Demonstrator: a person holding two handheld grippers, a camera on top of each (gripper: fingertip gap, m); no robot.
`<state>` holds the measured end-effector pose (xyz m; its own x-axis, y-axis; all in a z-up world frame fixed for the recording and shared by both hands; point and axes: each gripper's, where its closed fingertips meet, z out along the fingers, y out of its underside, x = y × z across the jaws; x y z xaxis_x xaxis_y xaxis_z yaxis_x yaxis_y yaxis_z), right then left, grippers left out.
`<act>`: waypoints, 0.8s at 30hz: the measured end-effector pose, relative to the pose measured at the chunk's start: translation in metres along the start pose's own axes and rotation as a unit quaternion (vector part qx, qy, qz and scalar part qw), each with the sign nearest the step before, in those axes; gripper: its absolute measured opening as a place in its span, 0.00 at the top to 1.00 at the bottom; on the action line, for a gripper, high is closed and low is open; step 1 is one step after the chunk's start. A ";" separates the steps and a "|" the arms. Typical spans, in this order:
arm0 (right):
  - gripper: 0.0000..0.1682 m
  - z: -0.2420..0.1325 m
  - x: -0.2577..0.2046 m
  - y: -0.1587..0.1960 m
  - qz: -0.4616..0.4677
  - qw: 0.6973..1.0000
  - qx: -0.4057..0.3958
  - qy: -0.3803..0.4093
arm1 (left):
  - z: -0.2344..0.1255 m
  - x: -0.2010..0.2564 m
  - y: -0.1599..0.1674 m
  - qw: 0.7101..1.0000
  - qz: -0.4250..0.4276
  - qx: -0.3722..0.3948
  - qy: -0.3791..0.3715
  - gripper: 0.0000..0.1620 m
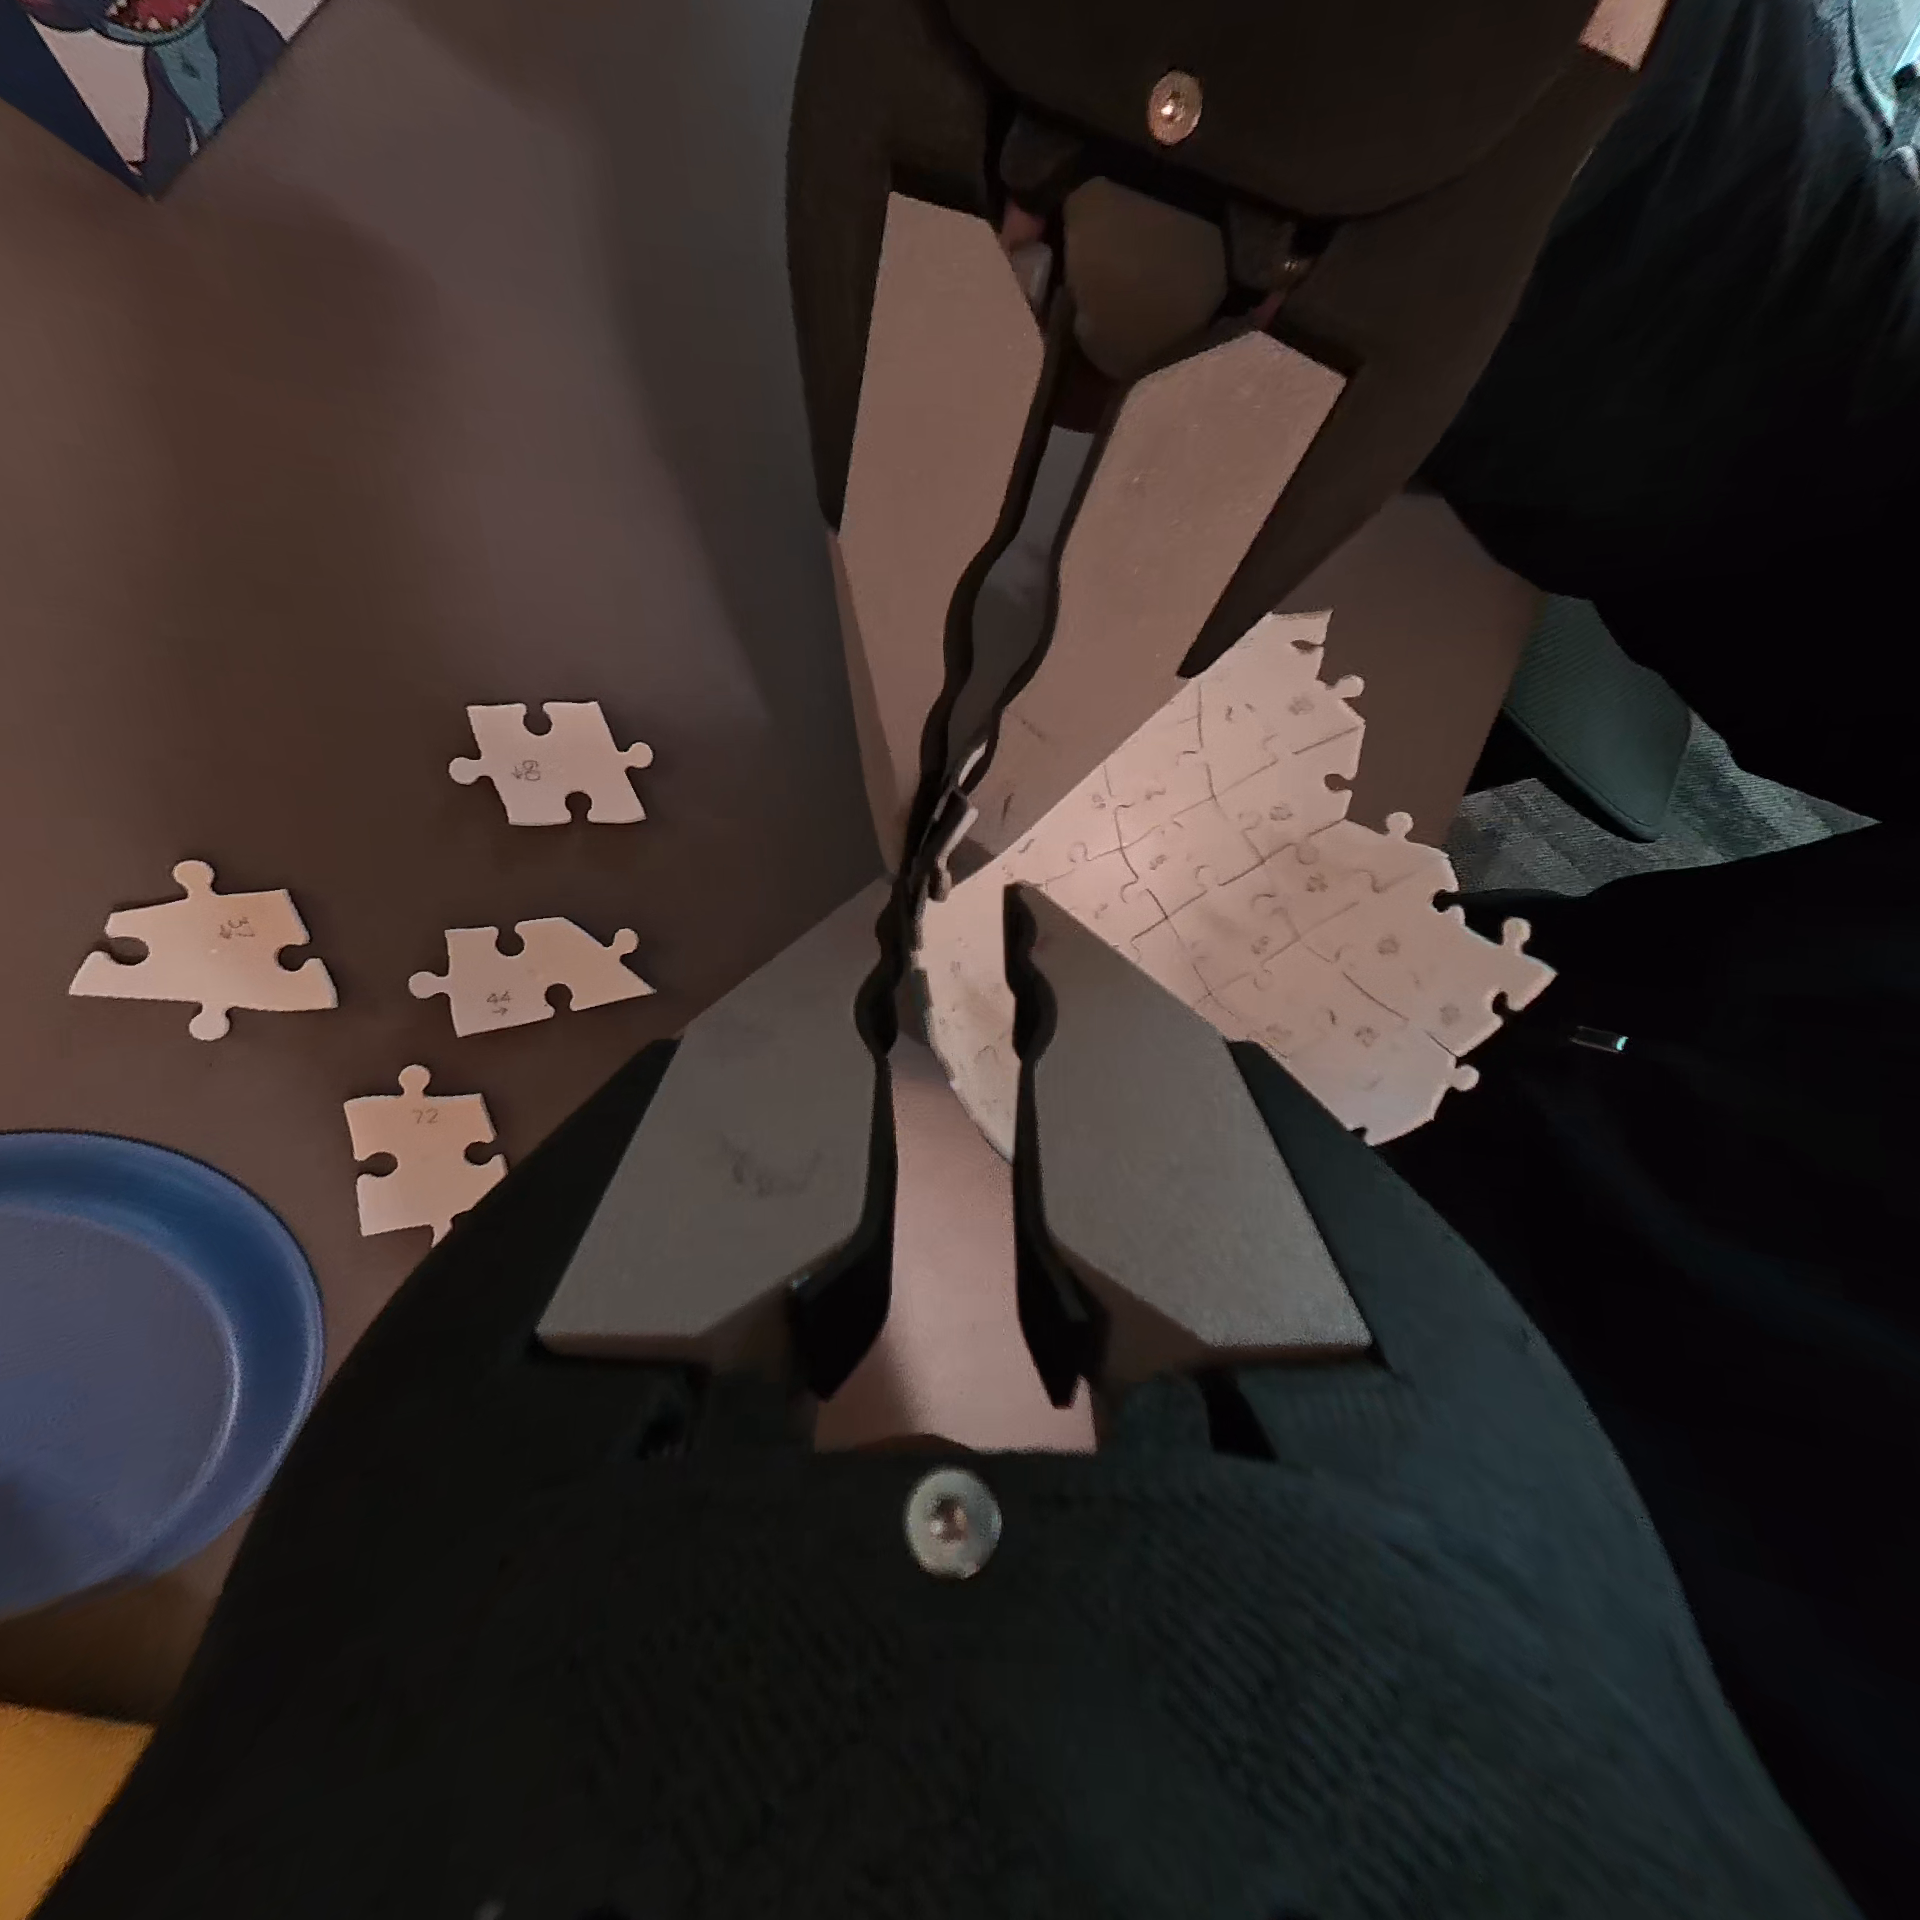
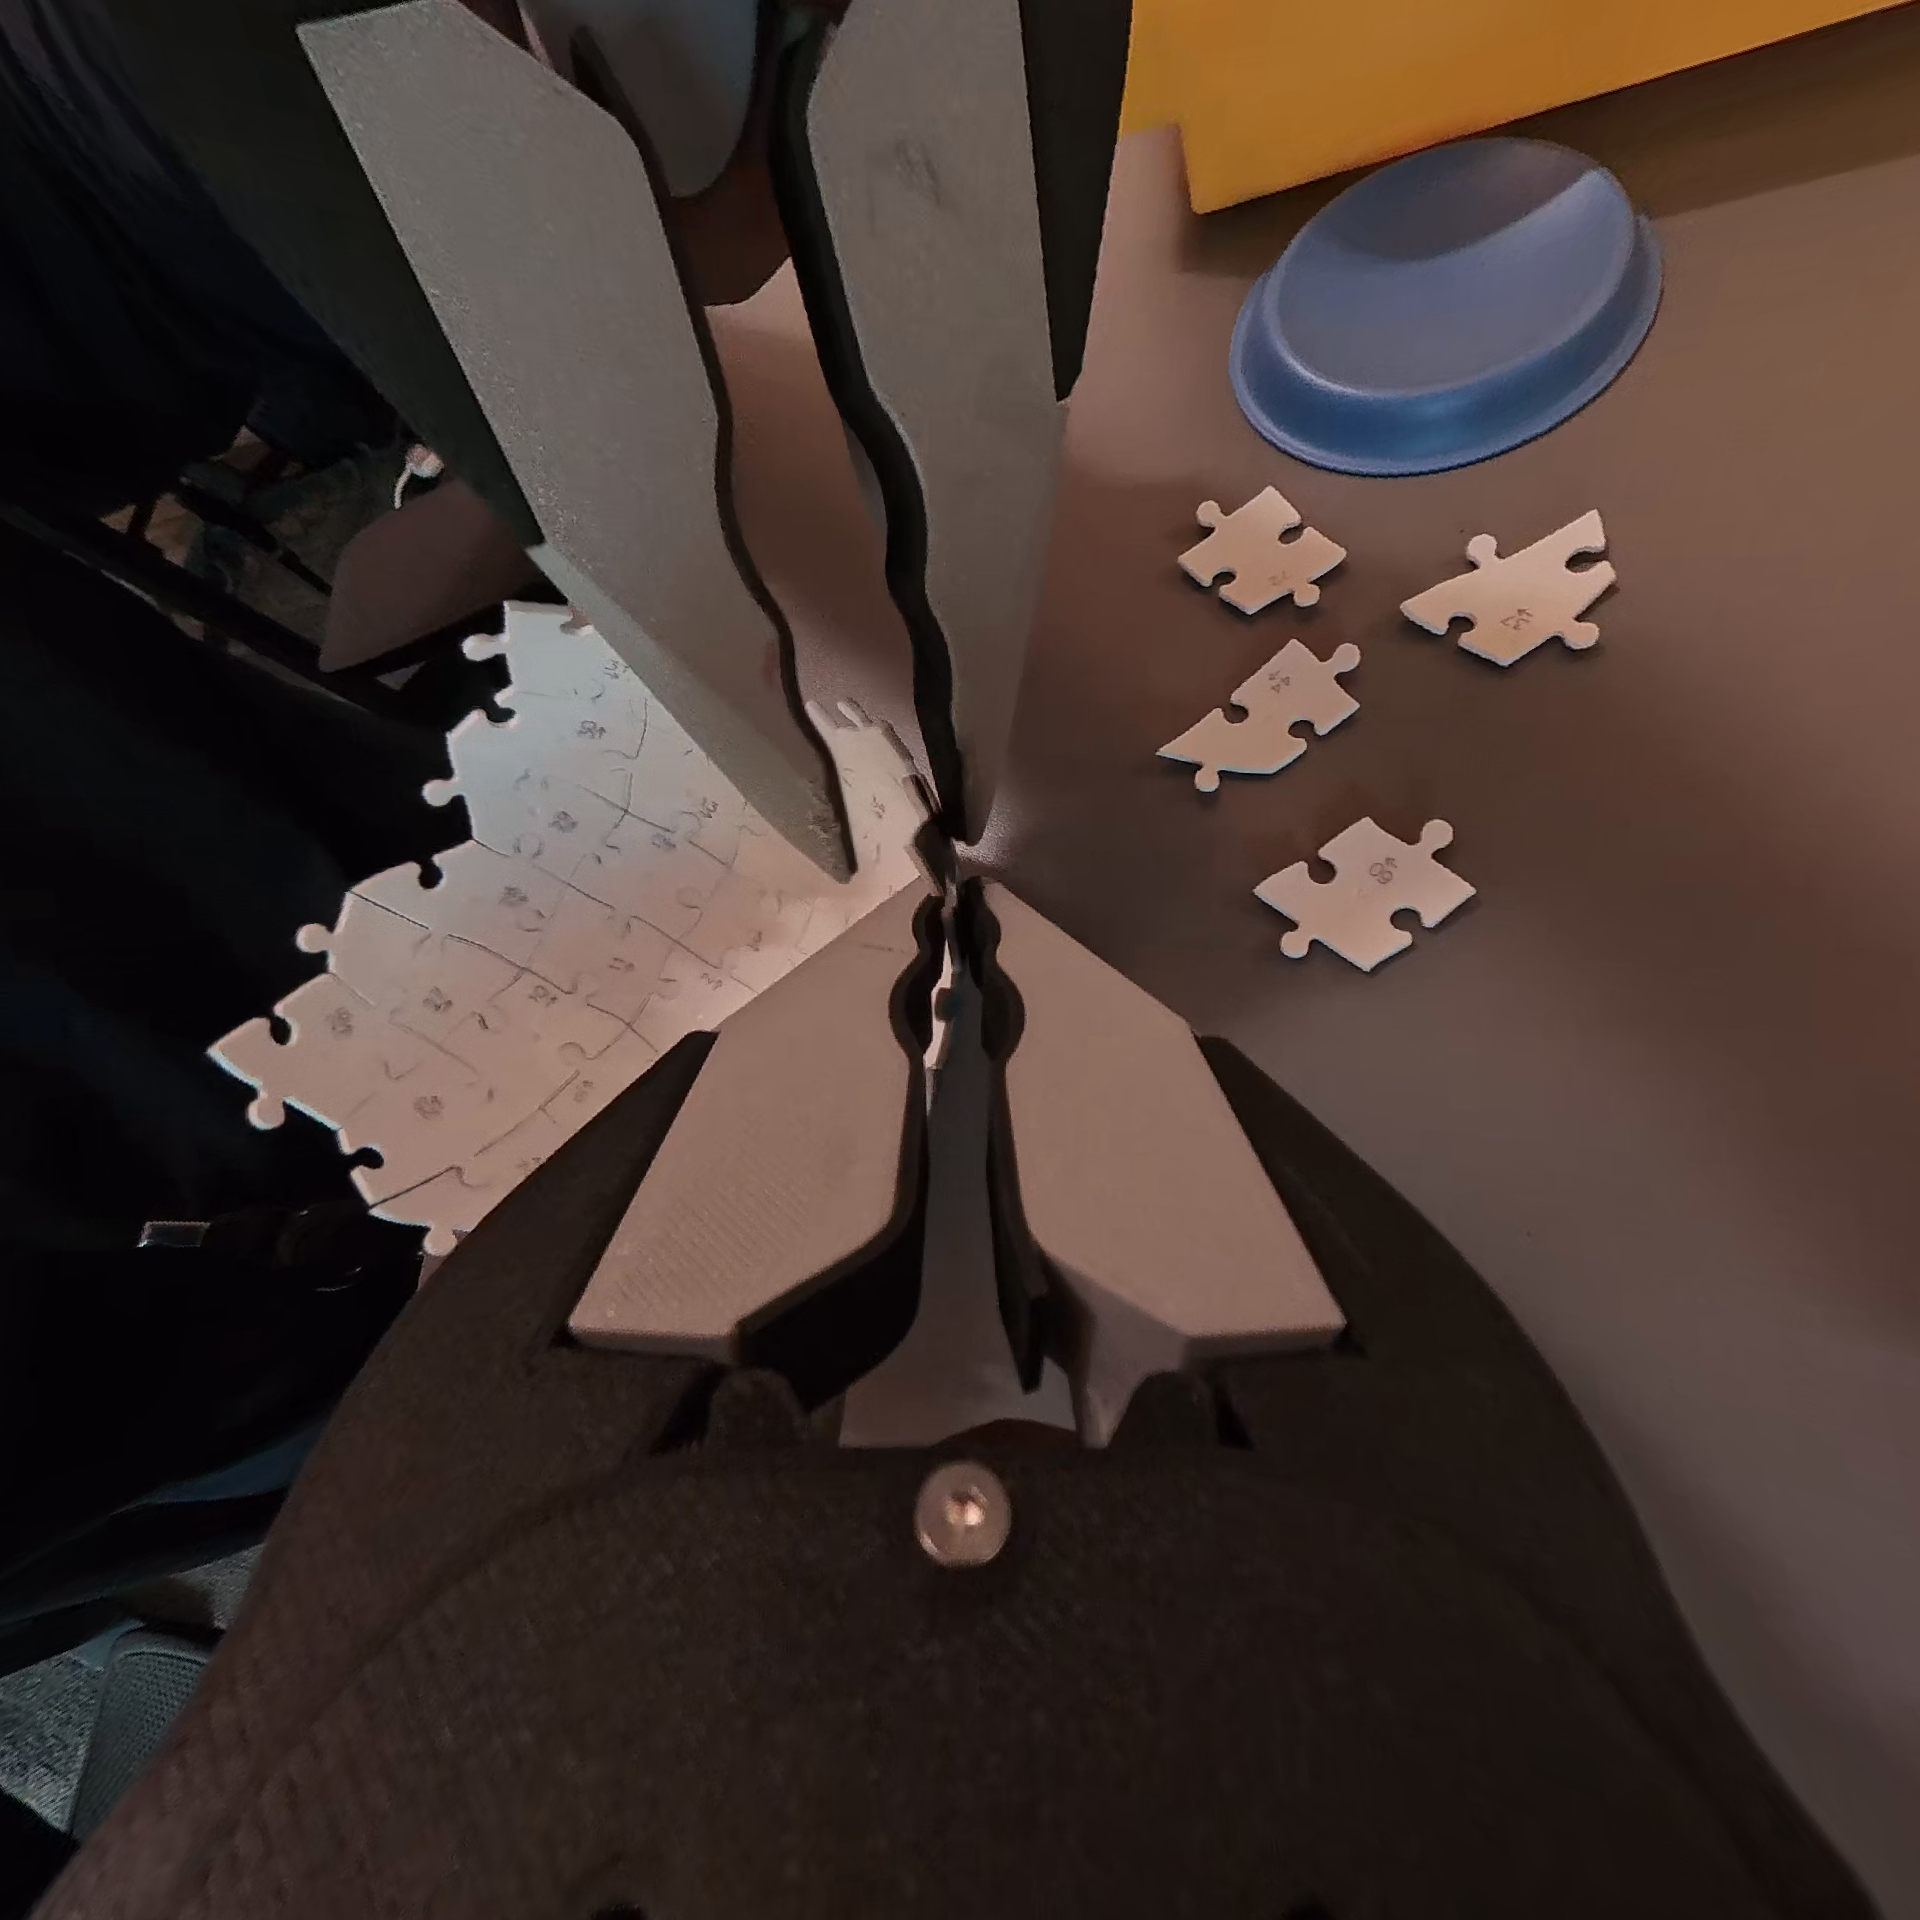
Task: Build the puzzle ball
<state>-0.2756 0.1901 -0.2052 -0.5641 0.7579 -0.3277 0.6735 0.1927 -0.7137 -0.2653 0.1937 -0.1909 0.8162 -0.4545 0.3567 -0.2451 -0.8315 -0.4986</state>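
Note:
A curved, assembled white puzzle section [image 1: 1247,914] hangs over the table's near edge; it also shows in the right wrist view [image 2: 540,935]. My left gripper [image 1: 951,914] has its jaws around the section's edge, closed on the curved sheet. My right gripper [image 2: 951,904] comes in from the opposite side, tip to tip with the left gripper [image 2: 894,842]. It is shut on a small white puzzle piece [image 1: 961,800] at the same edge of the section. Several loose white pieces [image 1: 530,971] lie face down on the brown table [image 1: 468,468], apart from both grippers.
A blue dish [image 1: 156,1351] sits beyond the loose pieces [image 2: 1366,894], with a yellow box [image 2: 1507,83] behind the dish [image 2: 1444,312]. A printed picture card [image 1: 135,73] lies at the far corner. A person's dark clothing [image 1: 1714,416] fills the side past the table edge.

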 end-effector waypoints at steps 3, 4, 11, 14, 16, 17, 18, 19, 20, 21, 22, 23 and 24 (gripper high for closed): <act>1.00 0.000 -0.002 -0.001 -0.006 1.000 0.001 -0.001 | 0.001 -0.005 0.000 1.000 0.002 -0.005 -0.015 0.93; 1.00 0.000 -0.002 -0.001 -0.007 1.000 0.000 0.000 | 0.002 -0.005 0.001 1.000 0.001 -0.007 -0.014 0.93; 1.00 0.002 -0.002 0.004 -0.016 1.000 -0.013 0.005 | 0.008 -0.009 0.007 0.999 0.009 -0.032 -0.029 0.93; 1.00 0.002 -0.002 0.004 -0.018 1.000 -0.015 0.006 | 0.009 -0.008 0.007 0.999 0.015 -0.034 -0.029 0.95; 1.00 0.002 -0.002 0.004 -0.021 1.000 -0.015 0.007 | 0.009 -0.006 0.007 0.999 0.019 -0.036 -0.027 0.98; 1.00 0.002 -0.003 0.004 -0.022 1.000 -0.016 0.008 | 0.009 -0.006 0.007 0.999 0.023 -0.036 -0.030 0.98; 1.00 0.002 -0.003 0.004 -0.022 1.000 -0.017 0.007 | 0.009 -0.006 0.008 0.998 0.027 -0.037 -0.033 0.99; 1.00 0.002 -0.003 0.005 -0.022 1.000 -0.018 0.006 | 0.009 -0.006 0.008 0.998 0.029 -0.039 -0.034 0.99; 1.00 0.003 -0.004 0.005 -0.023 1.000 -0.019 0.005 | 0.010 -0.006 0.008 0.998 0.031 -0.040 -0.035 0.99; 1.00 0.003 -0.004 0.006 -0.023 1.000 -0.020 0.003 | 0.010 -0.006 0.009 0.998 0.032 -0.042 -0.035 0.99; 1.00 0.003 -0.005 0.006 -0.024 0.999 -0.021 0.001 | 0.010 -0.005 0.010 0.998 0.033 -0.043 -0.034 1.00; 1.00 0.003 -0.005 0.006 -0.023 1.000 -0.021 -0.001 | 0.010 -0.005 0.009 0.998 0.033 -0.042 -0.032 1.00; 1.00 0.002 -0.005 0.005 -0.021 1.000 -0.019 -0.004 | 0.010 -0.005 0.009 0.998 0.033 -0.040 -0.031 1.00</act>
<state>-0.2707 0.1861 -0.2090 -0.5950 0.7445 -0.3030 0.6675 0.2477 -0.7022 -0.2665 0.1918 -0.2050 0.8273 -0.4908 0.2733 -0.3391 -0.8242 -0.4535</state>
